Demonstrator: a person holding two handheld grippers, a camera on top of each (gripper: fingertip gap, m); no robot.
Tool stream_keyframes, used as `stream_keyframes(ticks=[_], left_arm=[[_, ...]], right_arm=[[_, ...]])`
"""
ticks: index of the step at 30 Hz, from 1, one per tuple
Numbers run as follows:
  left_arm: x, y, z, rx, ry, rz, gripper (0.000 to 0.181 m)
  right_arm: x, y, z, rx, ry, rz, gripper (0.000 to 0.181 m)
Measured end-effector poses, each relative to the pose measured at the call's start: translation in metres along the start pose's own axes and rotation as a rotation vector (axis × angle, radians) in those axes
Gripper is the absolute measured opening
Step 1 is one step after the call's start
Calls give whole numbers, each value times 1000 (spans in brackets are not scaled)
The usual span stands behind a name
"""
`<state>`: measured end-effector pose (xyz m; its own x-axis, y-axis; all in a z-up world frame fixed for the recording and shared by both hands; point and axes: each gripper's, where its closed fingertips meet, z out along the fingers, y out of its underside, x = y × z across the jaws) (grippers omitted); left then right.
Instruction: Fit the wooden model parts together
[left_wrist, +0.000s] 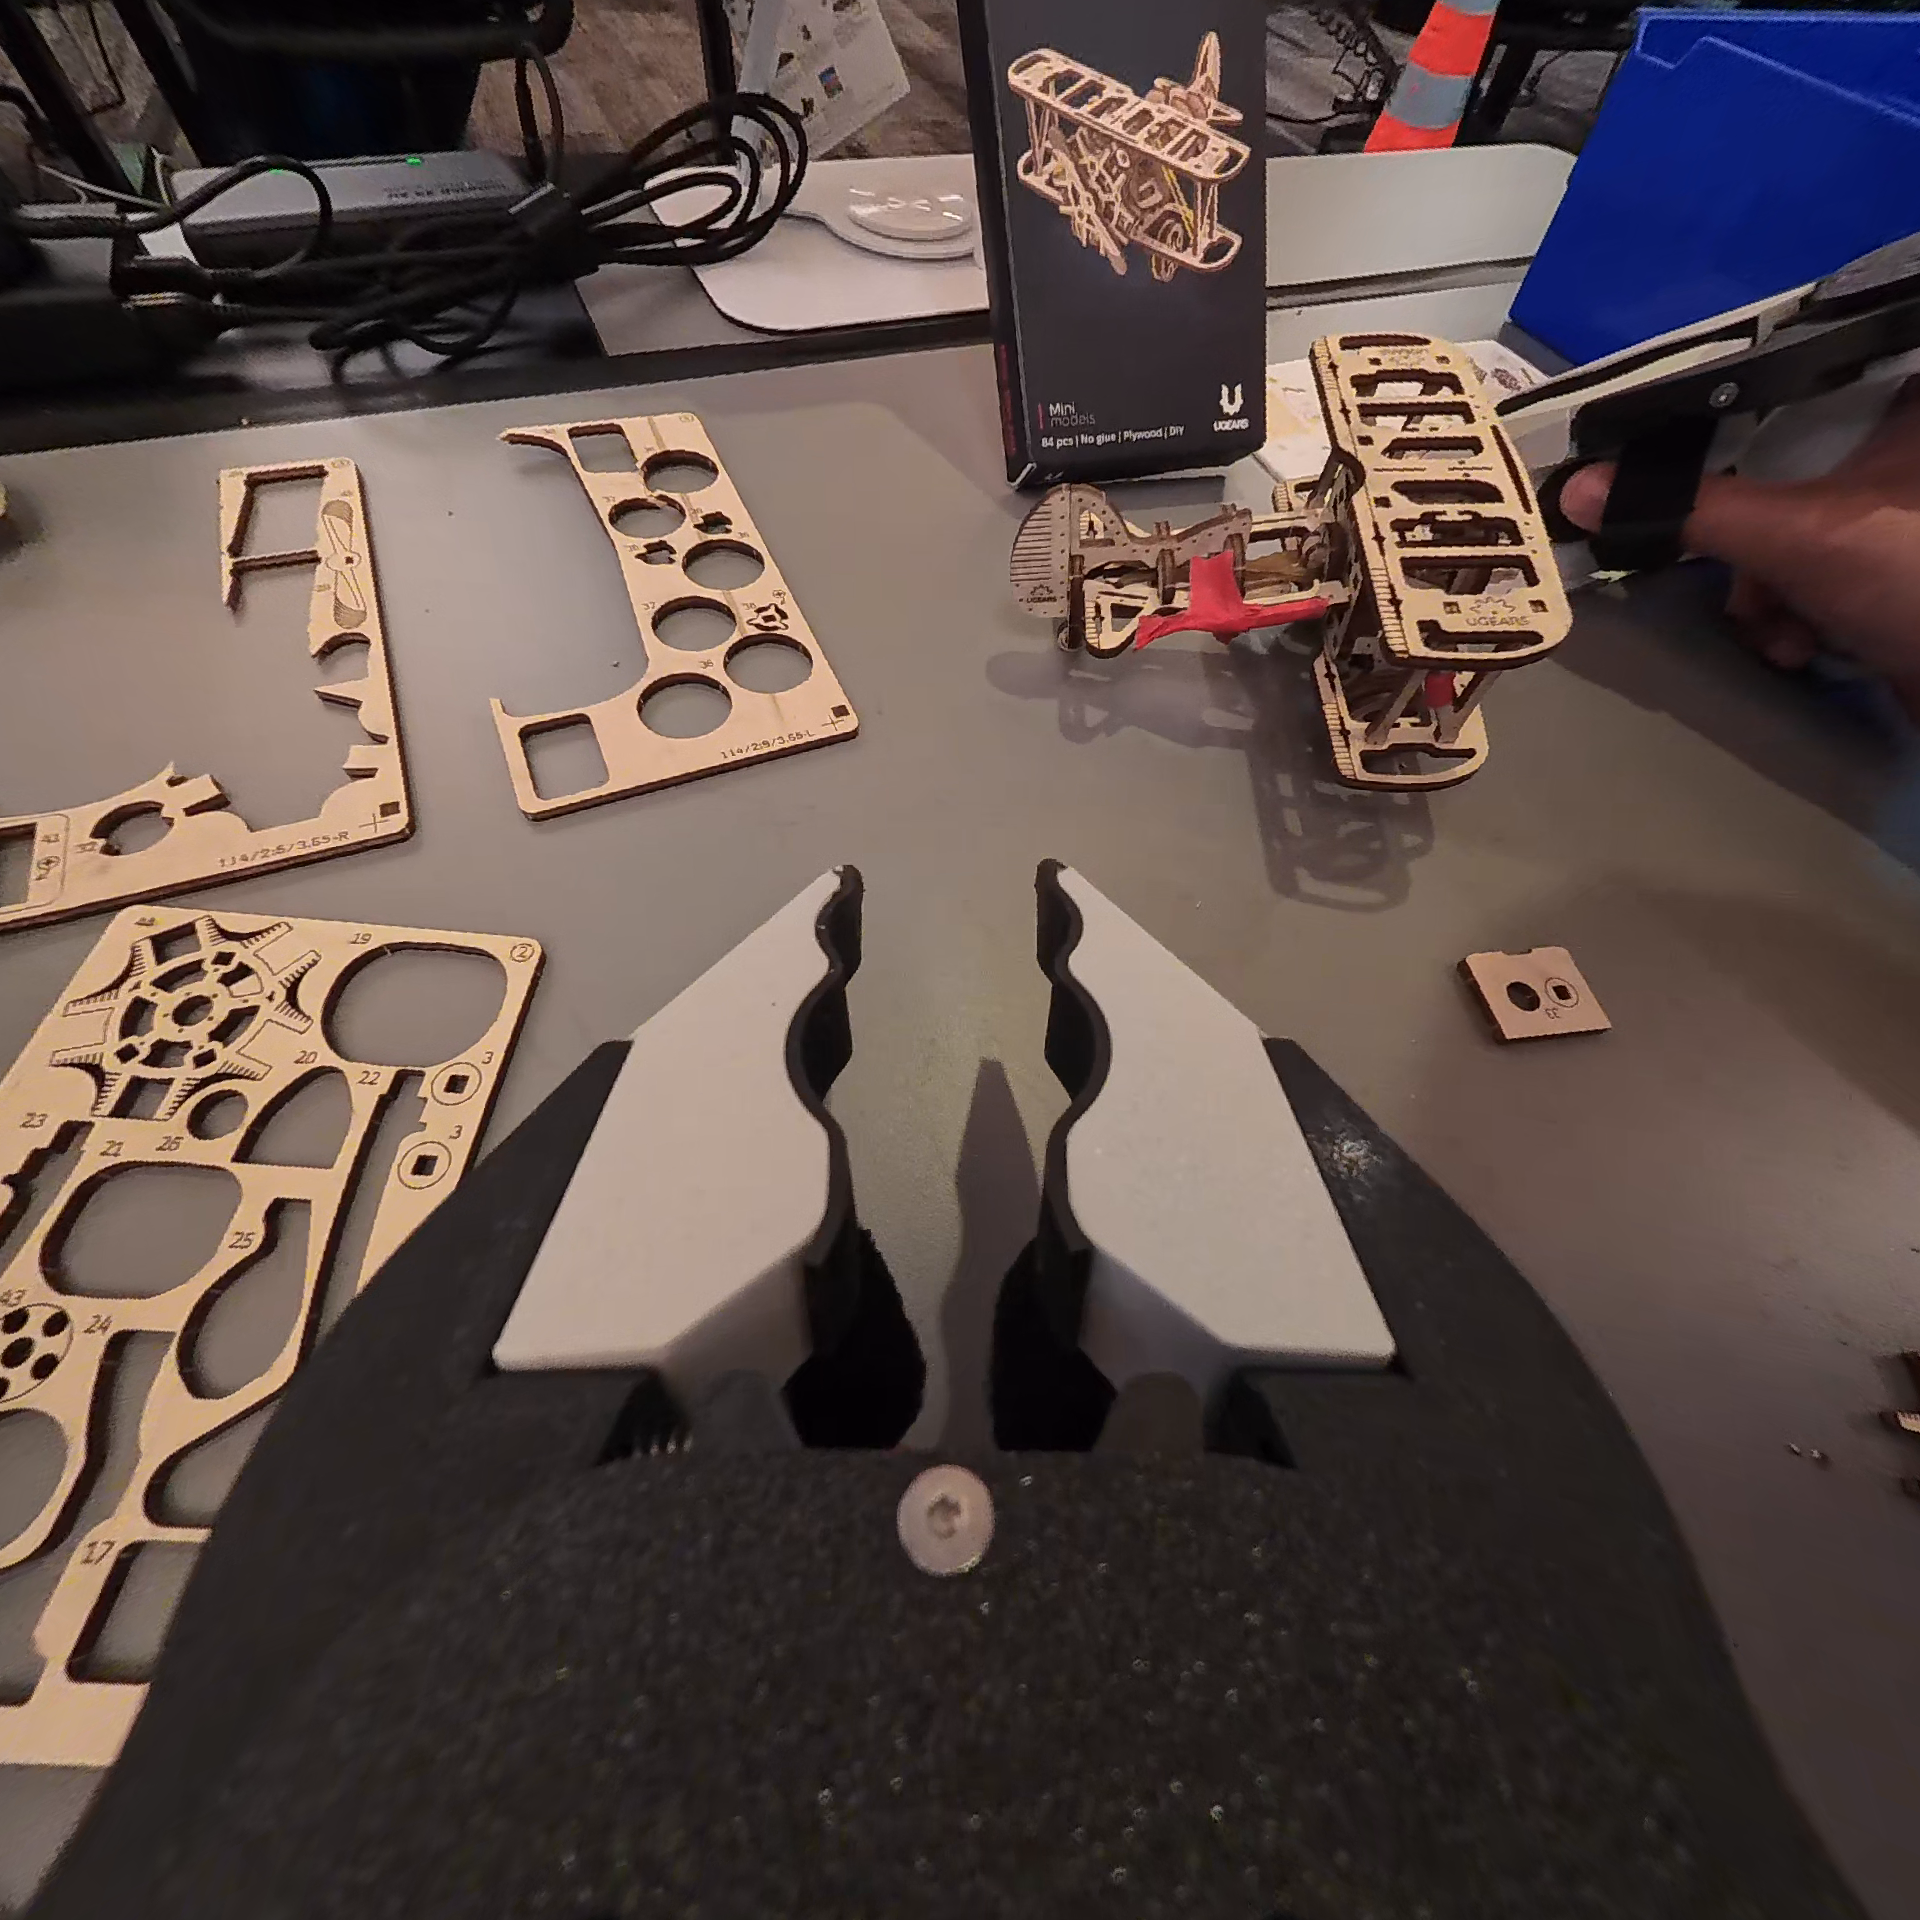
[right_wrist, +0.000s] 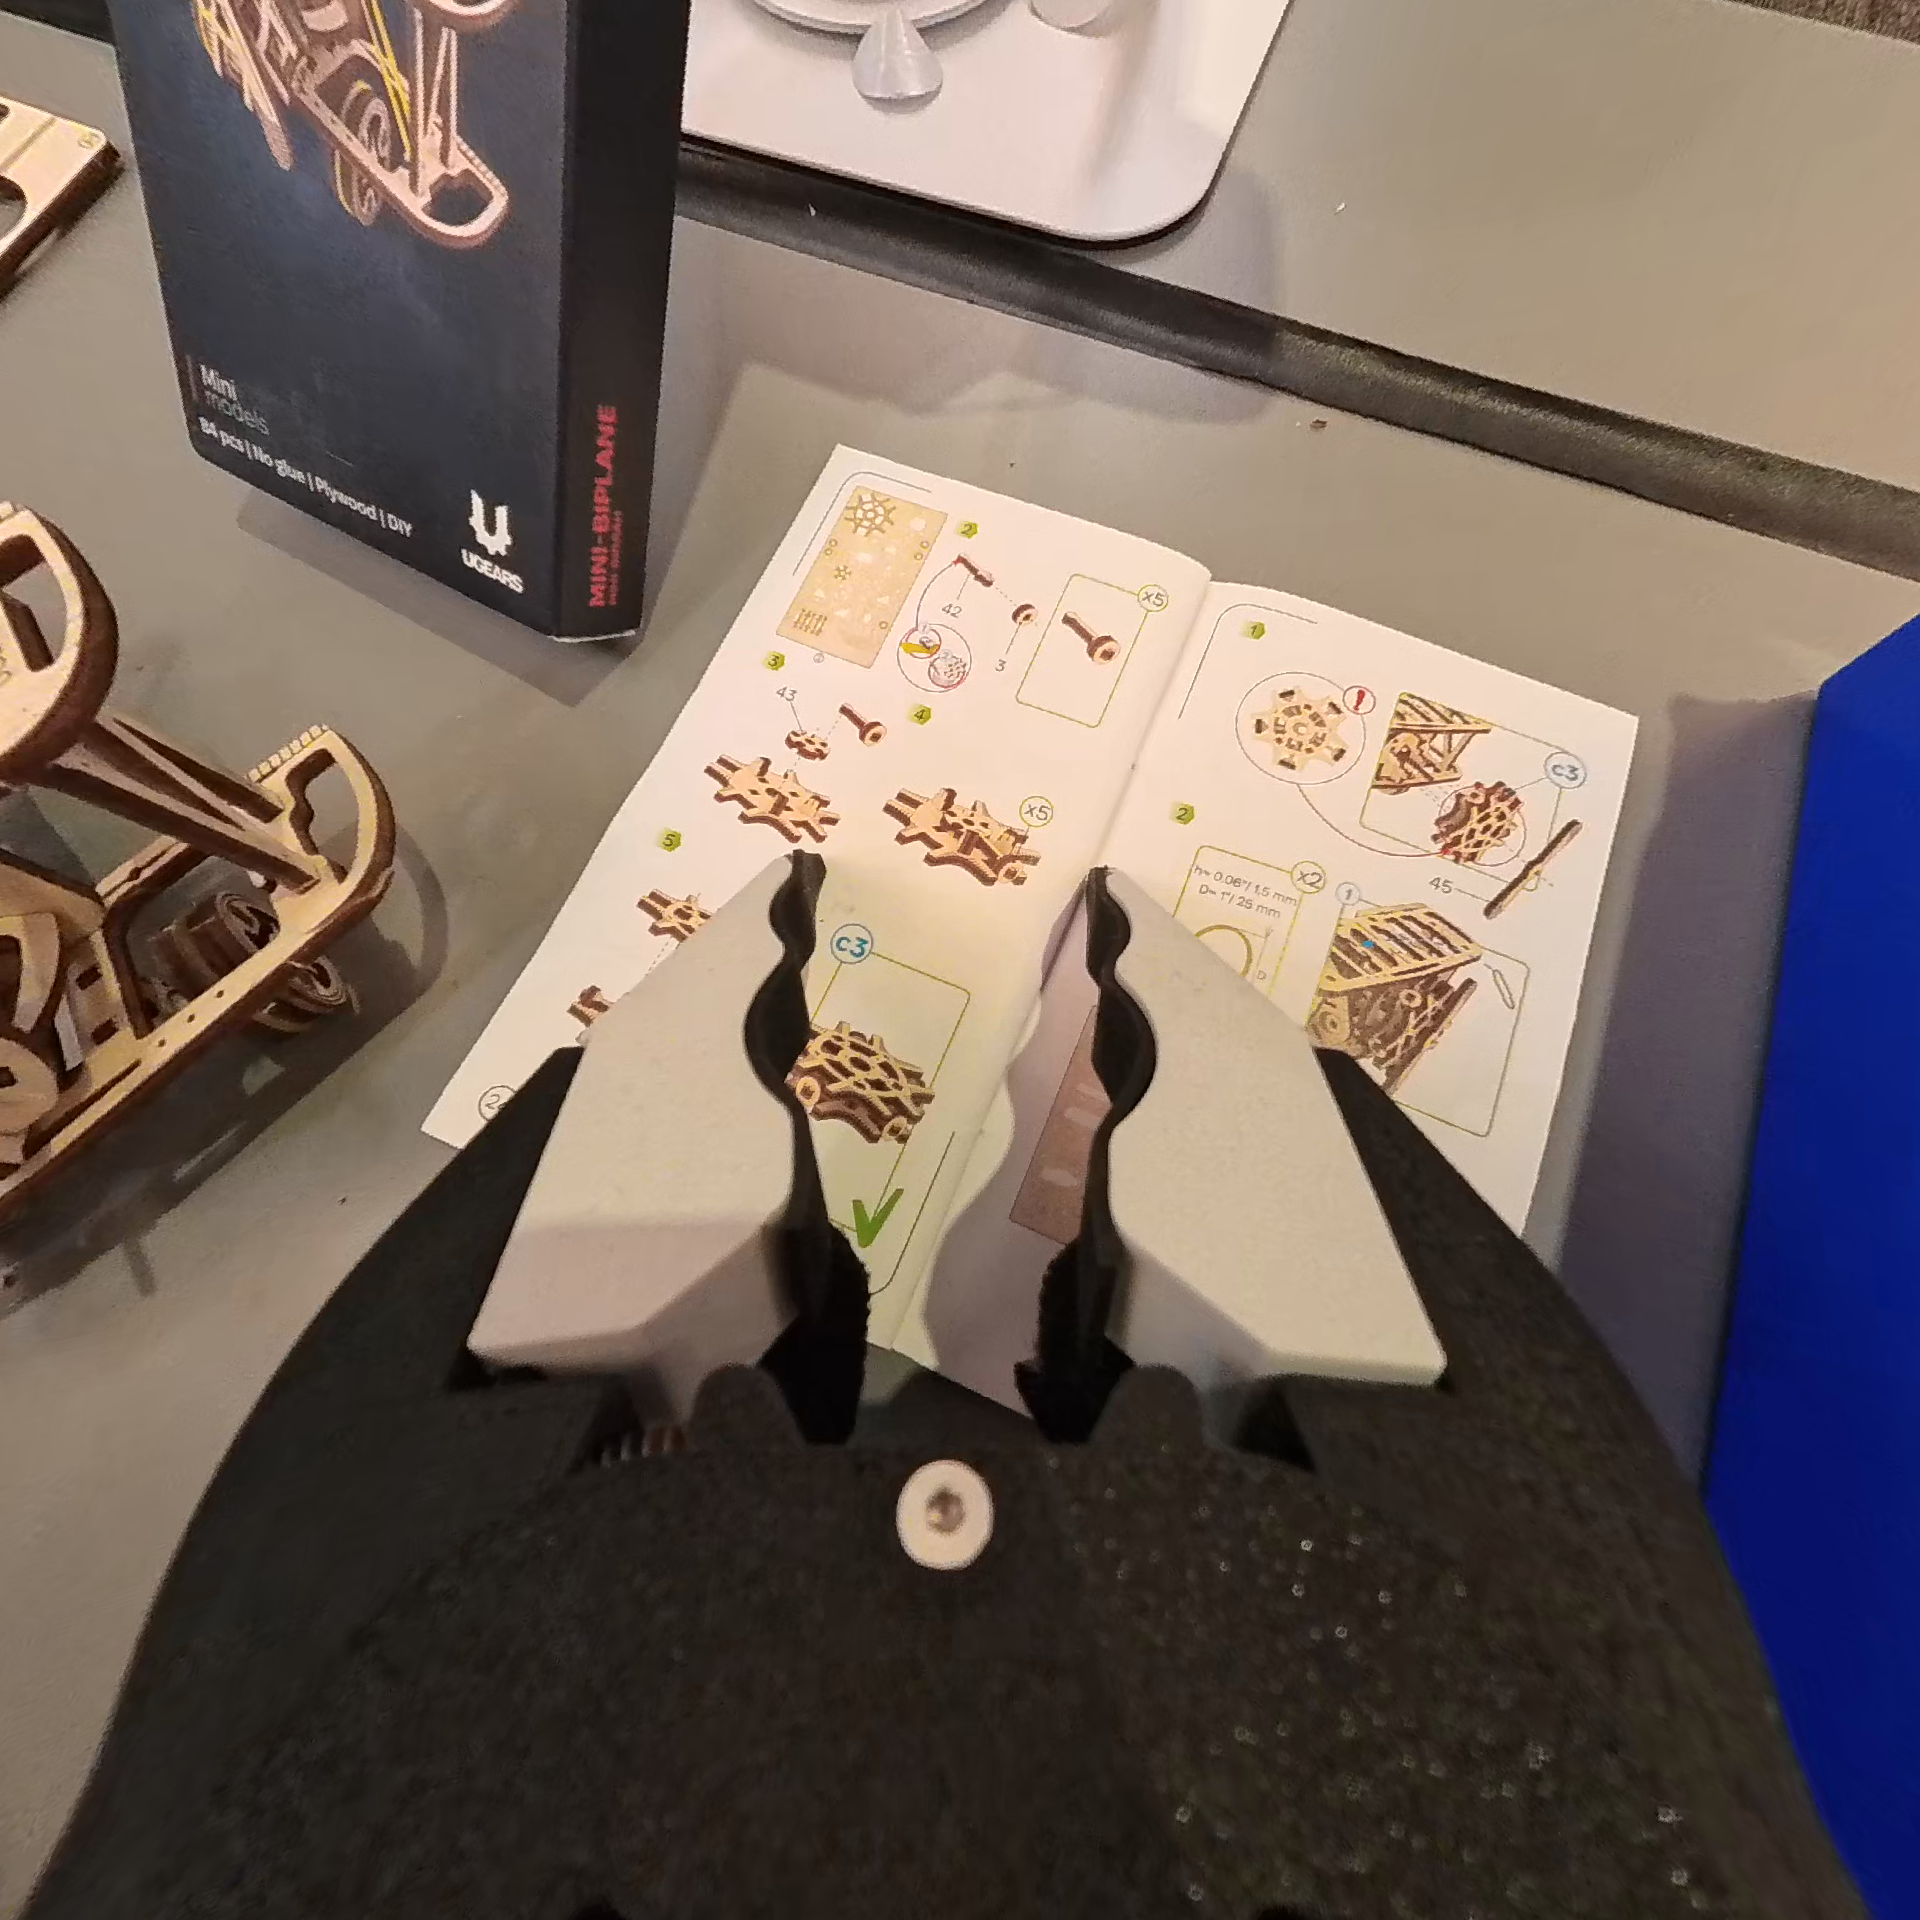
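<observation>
The left gripper (left_wrist: 948, 883) points forward and down, its jaws parted with nothing between them. The right gripper (right_wrist: 951, 878) tilts downward, jaws likewise apart and empty. A hand (left_wrist: 1766, 561) grips its handle.

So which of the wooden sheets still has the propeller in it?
The far-left sheet, the tall narrow one. A propeller shape still sits in its upper right strip. The round-hole sheet beside it and the gear sheet nearest the left claw have none.

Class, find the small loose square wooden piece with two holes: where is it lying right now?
In the left wrist view, the small square piece lies alone on the grey table, right of the open left claw and in front of the wooden biplane.
</observation>
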<state>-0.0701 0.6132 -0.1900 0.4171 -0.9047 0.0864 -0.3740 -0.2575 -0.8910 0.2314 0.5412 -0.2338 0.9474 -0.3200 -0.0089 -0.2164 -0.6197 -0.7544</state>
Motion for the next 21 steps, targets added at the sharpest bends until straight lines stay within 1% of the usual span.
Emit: stream_keyframes(ticks=[14, 21], left_arm=[[1, -3, -2, 20, -1, 7, 26], [4, -7, -5, 56, -1, 42, 25]], right_arm=[[0, 0, 0, 0, -1, 0, 52], [0, 0, 0, 0, 0, 0, 52]])
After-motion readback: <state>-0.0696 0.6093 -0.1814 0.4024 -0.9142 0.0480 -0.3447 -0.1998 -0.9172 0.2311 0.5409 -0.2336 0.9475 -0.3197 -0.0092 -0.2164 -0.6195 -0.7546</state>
